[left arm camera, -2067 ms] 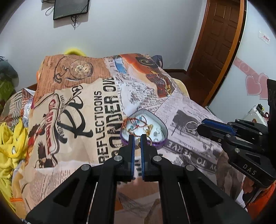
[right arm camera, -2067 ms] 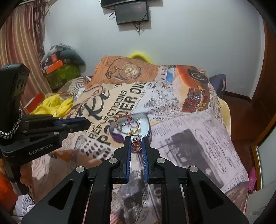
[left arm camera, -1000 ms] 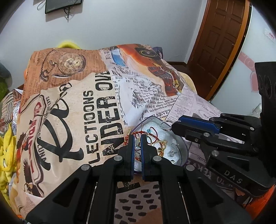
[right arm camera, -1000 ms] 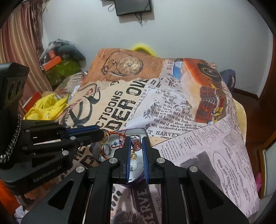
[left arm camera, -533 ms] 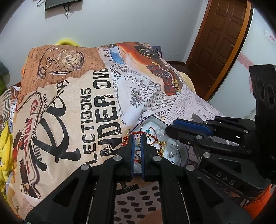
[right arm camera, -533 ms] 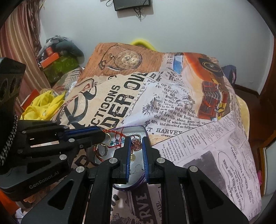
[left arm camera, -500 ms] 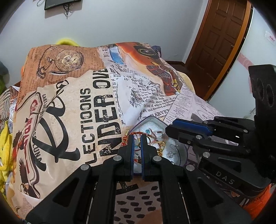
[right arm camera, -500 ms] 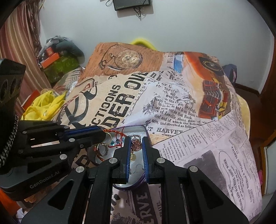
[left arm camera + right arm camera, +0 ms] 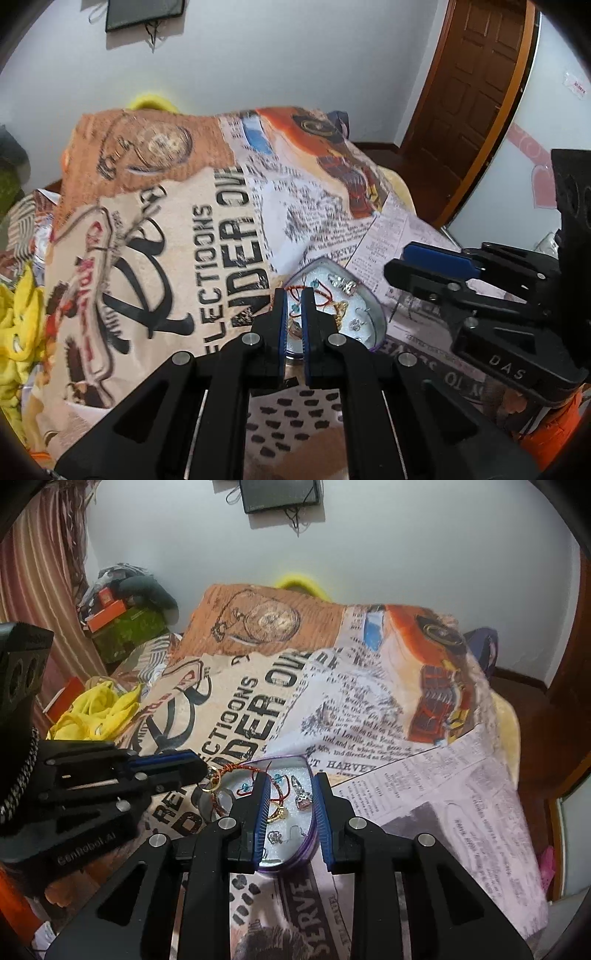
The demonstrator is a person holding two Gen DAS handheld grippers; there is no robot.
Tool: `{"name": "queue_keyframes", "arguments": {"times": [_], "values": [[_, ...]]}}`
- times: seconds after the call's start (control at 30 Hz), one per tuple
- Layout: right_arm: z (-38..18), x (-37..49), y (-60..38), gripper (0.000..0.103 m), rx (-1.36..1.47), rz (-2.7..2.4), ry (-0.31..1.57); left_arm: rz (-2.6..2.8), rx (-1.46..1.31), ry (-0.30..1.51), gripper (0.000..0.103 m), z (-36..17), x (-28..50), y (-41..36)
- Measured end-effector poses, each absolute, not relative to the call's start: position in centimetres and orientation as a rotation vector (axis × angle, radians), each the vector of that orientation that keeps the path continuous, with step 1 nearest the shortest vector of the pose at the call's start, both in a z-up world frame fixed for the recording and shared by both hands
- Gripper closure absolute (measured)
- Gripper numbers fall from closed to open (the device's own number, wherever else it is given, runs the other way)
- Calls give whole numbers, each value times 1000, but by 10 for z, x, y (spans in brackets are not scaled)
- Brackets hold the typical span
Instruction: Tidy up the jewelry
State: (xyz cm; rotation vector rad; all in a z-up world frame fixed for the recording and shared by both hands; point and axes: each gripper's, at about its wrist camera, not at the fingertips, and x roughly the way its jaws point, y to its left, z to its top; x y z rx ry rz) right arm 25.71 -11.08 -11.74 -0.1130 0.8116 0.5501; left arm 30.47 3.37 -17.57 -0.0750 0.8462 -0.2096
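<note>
Here, the right gripper point(image 9: 290, 801), jaws just parted, hangs empty over the tray point(image 9: 312, 840); the left gripper point(image 9: 293, 314) (pinched shut on a ring point(image 9: 213, 783)) could snag the red cord point(image 9: 255, 770).

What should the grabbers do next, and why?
Probably slide the left gripper a little further in over the tray. It is shut on a gold ring that hangs right at the tray's rim. The right gripper's jaws have just been opening, and its pink-stone ring lies loose in the tray.
</note>
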Motion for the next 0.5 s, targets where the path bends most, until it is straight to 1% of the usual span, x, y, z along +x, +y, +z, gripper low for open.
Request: {"name": "queue_keyframes", "arguments": {"times": [0.17,0.43,0.5], "values": [[-79,234,-119,82,-108,534,716,-160,-40,731,98,-134,272,33],[-2,166,-140,81,-73,520,489,-123,-25,519,98,-56,201,30],[17,144,-146,81,-62,516,427,-117,-12,457,94,-37,178,26]]}}
